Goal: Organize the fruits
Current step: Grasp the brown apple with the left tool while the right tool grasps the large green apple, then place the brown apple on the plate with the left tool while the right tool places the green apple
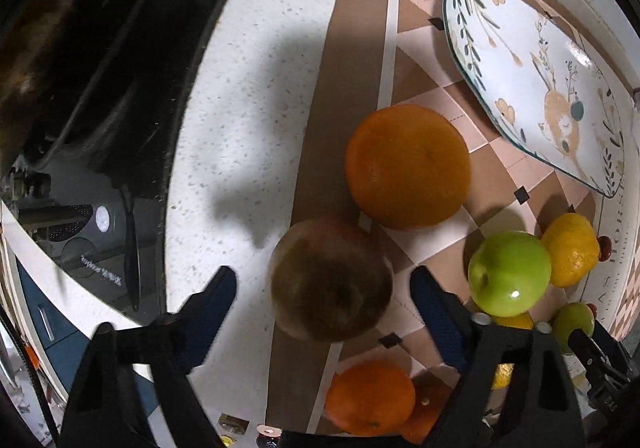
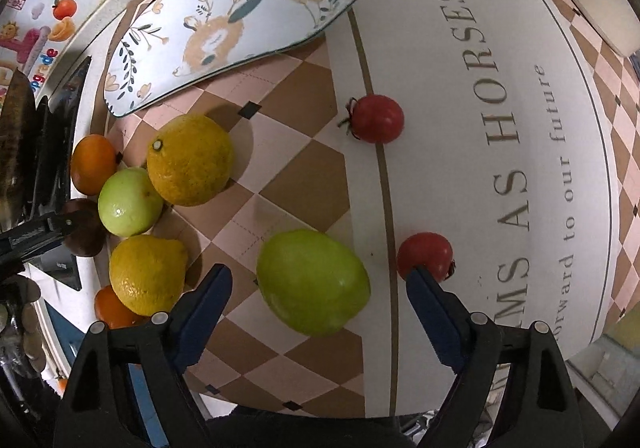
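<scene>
Both claws hang spread, left claw (image 1: 324, 284) astride the reddish apple (image 1: 331, 279), right claw (image 2: 318, 282) astride the green fruit (image 2: 313, 282) below the plate (image 2: 224, 24); next, pinch.

— What couldn't you make out on the left wrist view?
— The brownish fruit (image 1: 331, 280) between the fingers was blurred; an orange (image 1: 370, 398) low down was cut by the frame edge, and a lemon (image 1: 514, 322) hid behind the green apple (image 1: 509, 273).
— And the right?
— The small tomato (image 2: 425, 256) sat partly behind a fingertip (image 2: 420, 280), and the mat lettering (image 2: 508, 184) ran off the frame
</scene>
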Available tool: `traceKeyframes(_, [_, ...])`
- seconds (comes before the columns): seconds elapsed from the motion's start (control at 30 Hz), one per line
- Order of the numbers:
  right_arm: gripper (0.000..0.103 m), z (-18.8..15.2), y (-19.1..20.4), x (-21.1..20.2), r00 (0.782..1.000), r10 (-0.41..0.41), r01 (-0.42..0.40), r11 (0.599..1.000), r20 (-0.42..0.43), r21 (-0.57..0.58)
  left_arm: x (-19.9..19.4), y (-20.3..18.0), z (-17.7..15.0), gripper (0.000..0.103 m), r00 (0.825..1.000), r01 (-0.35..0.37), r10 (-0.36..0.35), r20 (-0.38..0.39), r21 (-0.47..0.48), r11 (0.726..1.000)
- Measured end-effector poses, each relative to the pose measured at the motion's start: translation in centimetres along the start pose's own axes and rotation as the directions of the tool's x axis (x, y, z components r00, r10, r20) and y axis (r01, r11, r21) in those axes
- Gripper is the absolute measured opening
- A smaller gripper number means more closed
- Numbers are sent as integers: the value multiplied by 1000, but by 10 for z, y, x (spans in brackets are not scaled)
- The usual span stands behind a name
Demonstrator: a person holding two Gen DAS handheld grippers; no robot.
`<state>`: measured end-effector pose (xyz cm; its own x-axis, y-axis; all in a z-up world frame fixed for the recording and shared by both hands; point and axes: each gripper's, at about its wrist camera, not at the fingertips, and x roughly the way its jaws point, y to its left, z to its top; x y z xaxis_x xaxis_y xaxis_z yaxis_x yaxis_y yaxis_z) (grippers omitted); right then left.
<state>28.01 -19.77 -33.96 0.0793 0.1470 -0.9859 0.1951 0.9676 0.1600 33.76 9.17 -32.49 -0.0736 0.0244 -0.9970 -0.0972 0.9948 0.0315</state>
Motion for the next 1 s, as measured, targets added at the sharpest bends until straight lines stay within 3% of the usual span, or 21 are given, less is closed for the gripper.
traceKeyframes(0.07, [89,3,4,1,1000,-12,12,1000,-1,-9,5,0,1,66,1000,12,-12,-10,6,1000])
traceKeyframes(0.17, [88,7,10,3,999,-37,37,999,-8,-24,7,0,1,64,1000,10,-10,-2,16,1000])
traceKeyframes(0.27, [71,7,17,8,999,-42,41,998,-32,-49,7,1,-1,64,1000,-6,5,16,34,999])
traceKeyframes(0.37, [63,6,21,15,996,-80,76,995,-47,-71,6,-2,-2,63,999,-17,16,31,40,999])
traceKeyframes(0.63, [62,2,16,6,999,-40,39,997,-13,-63,-3,-1,-11,63,998,-14,12,59,47,999])
traceKeyframes(0.83, [62,12,12,-49,994,97,-95,994,43,-52,-63,-8,-18,63,987,65,-74,142,67,996])
traceKeyframes(1.0, [62,65,31,-81,981,157,-148,986,113,-81,-111,-45,24,63,960,183,-200,197,102,978])
